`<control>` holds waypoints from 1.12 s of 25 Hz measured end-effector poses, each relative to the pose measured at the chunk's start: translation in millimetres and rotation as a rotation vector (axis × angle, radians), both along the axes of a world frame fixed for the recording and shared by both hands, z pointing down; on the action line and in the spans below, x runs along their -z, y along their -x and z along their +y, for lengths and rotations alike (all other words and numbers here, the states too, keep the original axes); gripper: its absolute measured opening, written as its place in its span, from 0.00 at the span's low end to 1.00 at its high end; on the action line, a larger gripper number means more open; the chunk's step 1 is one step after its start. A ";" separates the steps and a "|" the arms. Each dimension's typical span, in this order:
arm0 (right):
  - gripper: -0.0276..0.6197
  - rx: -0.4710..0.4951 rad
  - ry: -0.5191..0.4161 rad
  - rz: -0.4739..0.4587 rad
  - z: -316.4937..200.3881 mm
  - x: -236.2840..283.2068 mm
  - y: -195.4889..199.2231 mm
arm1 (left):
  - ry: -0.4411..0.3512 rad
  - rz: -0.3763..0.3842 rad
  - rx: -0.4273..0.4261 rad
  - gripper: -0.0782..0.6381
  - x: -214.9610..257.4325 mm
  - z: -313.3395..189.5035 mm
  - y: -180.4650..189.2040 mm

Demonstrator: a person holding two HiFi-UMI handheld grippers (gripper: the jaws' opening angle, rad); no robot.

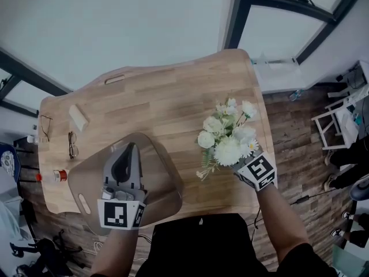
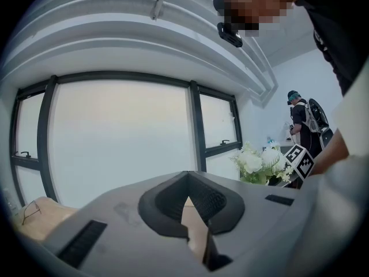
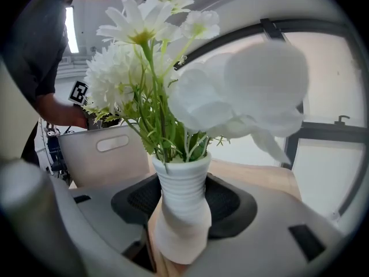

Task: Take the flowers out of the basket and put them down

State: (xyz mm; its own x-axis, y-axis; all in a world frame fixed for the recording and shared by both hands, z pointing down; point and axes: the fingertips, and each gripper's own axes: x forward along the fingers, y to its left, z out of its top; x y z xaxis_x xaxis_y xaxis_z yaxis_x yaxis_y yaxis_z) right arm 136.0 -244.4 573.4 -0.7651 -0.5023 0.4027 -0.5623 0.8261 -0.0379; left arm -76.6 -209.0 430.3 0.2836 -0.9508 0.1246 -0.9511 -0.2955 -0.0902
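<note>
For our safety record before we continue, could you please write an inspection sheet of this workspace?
Surface: wooden table, nothing spilled.
Job's things: grey basket at near left; white flowers in a ribbed white vase, outside the basket, to its right.
Clutter: dark glasses, wire glasses, beige block, small red-and-white item, all at the left end.
Grippers: right tool shut on the vase; left tool over the basket, jaws close together, grip unclear.
Cables: one dark cable on the floor, right side.
Surroundings: large windows, wooden floor, a person standing farther off.
</note>
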 end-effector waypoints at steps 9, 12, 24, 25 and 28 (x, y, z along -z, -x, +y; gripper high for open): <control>0.44 -0.002 -0.011 0.023 -3.0 2.3 11.3 | 0.000 0.005 -0.001 0.12 2.1 -0.9 7.9; 0.45 -0.014 -0.013 0.012 -4.5 3.7 10.9 | -0.004 0.005 -0.005 0.12 3.6 -1.4 8.2; 0.56 -0.037 0.022 0.005 3.6 4.8 5.4 | -0.041 0.001 -0.003 0.12 22.1 4.3 6.7; 0.56 -0.036 0.023 0.006 5.1 5.1 3.9 | -0.044 0.002 0.000 0.12 24.0 5.0 6.1; 0.56 -0.040 0.018 0.002 8.6 9.9 -1.0 | -0.073 0.002 -0.004 0.12 32.4 7.7 1.8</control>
State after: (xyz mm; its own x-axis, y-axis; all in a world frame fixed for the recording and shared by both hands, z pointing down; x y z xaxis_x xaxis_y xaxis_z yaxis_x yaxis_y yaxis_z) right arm 137.0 -235.8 563.5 -0.7435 -0.5253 0.4137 -0.5952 0.8019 -0.0516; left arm -78.4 -201.3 397.9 0.2876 -0.9562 0.0545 -0.9501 -0.2921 -0.1094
